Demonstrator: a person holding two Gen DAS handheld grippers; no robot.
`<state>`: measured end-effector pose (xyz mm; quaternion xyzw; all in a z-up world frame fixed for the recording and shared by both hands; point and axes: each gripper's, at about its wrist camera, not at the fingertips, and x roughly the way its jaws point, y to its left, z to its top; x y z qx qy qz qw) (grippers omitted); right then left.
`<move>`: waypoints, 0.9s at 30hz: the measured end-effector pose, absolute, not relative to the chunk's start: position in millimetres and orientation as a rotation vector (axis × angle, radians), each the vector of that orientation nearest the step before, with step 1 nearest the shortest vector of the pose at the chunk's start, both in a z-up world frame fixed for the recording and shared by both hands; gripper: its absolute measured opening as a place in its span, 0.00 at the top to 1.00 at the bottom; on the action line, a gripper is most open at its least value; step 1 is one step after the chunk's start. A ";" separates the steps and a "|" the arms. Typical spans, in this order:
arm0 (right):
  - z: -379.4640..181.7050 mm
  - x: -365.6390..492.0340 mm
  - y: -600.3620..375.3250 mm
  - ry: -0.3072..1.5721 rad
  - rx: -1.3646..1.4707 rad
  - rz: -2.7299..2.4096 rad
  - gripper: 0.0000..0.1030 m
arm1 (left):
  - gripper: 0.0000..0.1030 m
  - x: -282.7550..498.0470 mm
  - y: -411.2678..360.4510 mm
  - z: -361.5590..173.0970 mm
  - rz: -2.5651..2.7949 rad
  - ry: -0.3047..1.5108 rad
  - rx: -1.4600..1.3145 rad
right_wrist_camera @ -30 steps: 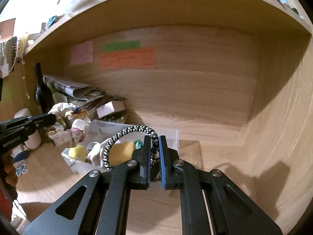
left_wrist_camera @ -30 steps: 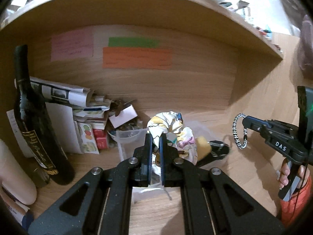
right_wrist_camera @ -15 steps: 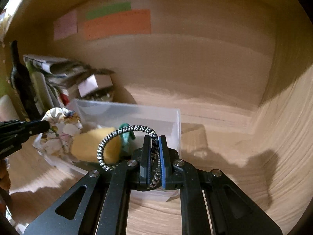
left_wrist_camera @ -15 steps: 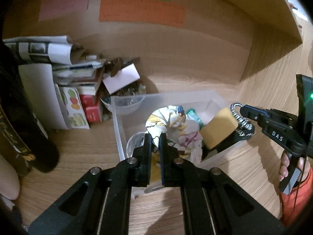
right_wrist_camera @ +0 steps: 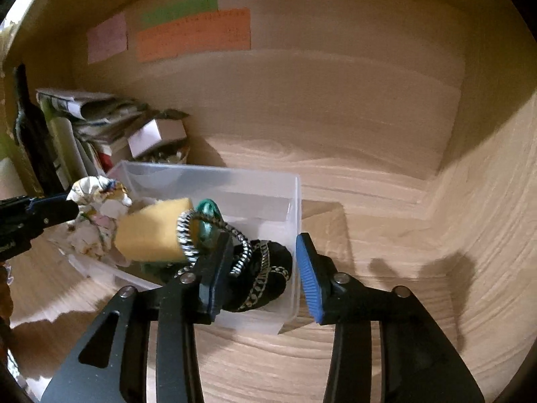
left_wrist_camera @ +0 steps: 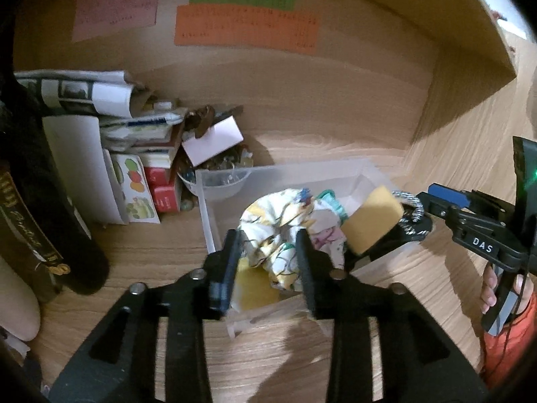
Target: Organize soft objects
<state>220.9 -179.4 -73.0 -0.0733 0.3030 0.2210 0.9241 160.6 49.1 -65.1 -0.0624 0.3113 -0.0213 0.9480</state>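
Though blurred: cloth (left_wrist_camera: 282, 231) between left gripper (left_wrist_camera: 268, 255).

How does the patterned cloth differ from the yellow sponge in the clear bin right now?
The patterned cloth is crumpled, white with multicoloured print; the yellow sponge is a plain, firm-edged block. The cloth sits between the open left tool jaws; the sponge lies tilted beside the black-and-white cord. Both rest inside the clear bin.

The bin (right_wrist_camera: 235, 184) is clear smooth plastic, the sponge (right_wrist_camera: 151, 231) porous foam, the cloth (left_wrist_camera: 278, 221) printed fabric, the bench (right_wrist_camera: 369, 352) matt wood.
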 end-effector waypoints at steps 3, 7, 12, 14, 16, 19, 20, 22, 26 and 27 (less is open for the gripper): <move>-59.9 209.9 -183.1 0.585 -0.132 0.465 0.64 | 0.59 150.0 48.0 -53.8 -0.043 0.597 -0.125; -41.7 191.7 -187.7 0.529 -0.112 0.482 0.61 | 0.55 132.6 44.0 -35.5 -0.041 0.535 -0.110; -17.8 162.3 -194.3 0.448 -0.093 0.512 0.58 | 0.50 109.8 39.3 -15.1 -0.049 0.461 -0.105; -10.6 153.1 -195.7 0.420 -0.087 0.521 0.57 | 0.47 100.8 36.4 -7.8 -0.049 0.432 -0.097; -2.9 143.1 -198.3 0.387 -0.074 0.532 0.52 | 0.43 92.4 33.4 -2.6 -0.053 0.404 -0.092; 7.5 127.4 -201.9 0.343 -0.048 0.545 0.47 | 0.36 78.6 30.7 5.8 -0.055 0.362 -0.088; 10.7 121.7 -203.5 0.328 -0.039 0.550 0.46 | 0.32 74.3 29.7 7.9 -0.053 0.349 -0.087; 13.3 114.3 -203.1 0.309 -0.031 0.556 0.38 | 0.25 66.3 28.5 12.3 -0.052 0.327 -0.088; 16.2 100.7 -203.6 0.272 -0.024 0.549 0.21 | 0.11 50.6 26.4 18.3 -0.034 0.283 -0.088; 15.8 99.7 -203.4 0.269 -0.022 0.547 0.18 | 0.10 47.2 25.4 19.5 -0.030 0.275 -0.086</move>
